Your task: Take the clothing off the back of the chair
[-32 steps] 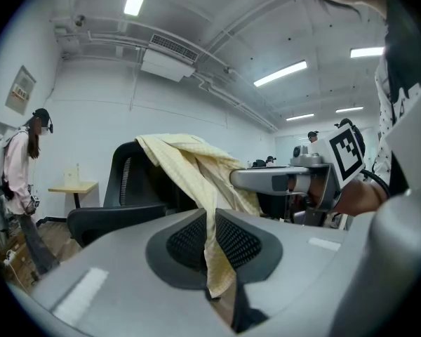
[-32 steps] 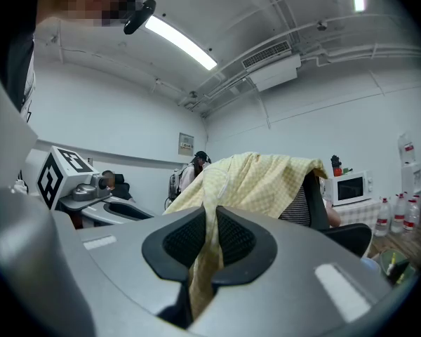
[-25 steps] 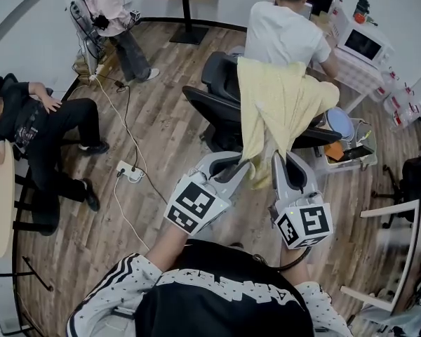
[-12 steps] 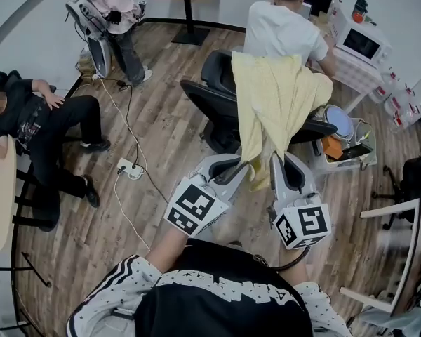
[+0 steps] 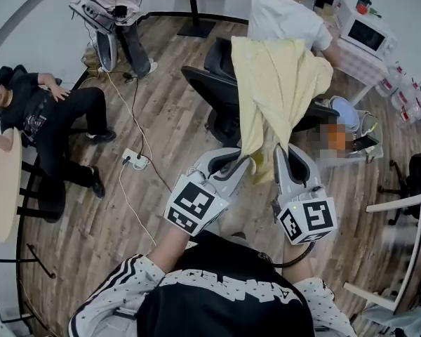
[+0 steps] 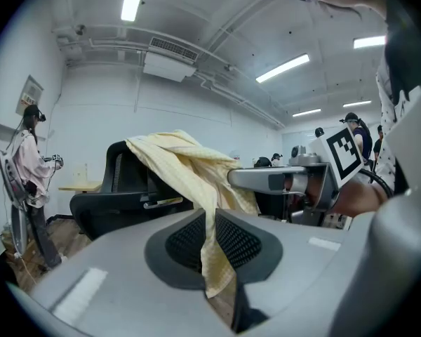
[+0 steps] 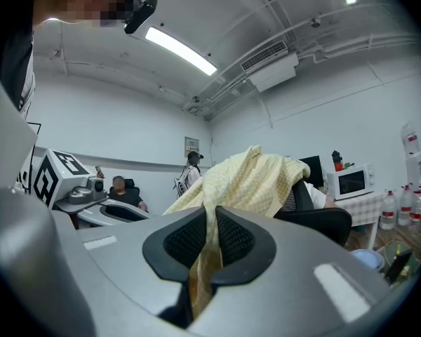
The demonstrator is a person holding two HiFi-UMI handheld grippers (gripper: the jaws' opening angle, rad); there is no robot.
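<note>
Here, the yellow garment [image 5: 275, 83] is draped over the backrest of the black office chair [image 5: 209, 86], and its lower hem hangs toward the operator. The left gripper [image 5: 244, 163] and right gripper [image 5: 283, 159] each have their jaws clamped on a fold of that hem, side by side. Two holds probably spread the pull, so the cloth slides off the backrest rather than bunching. In each gripper view, the fabric runs out from between the pads straight up to the chair. Compared with a second earlier, the chair lies farther from the grippers in the head view. The cloth now spans a longer, tauter run, though its top is not yet off the backrest. Both grips are unchanged.
</note>
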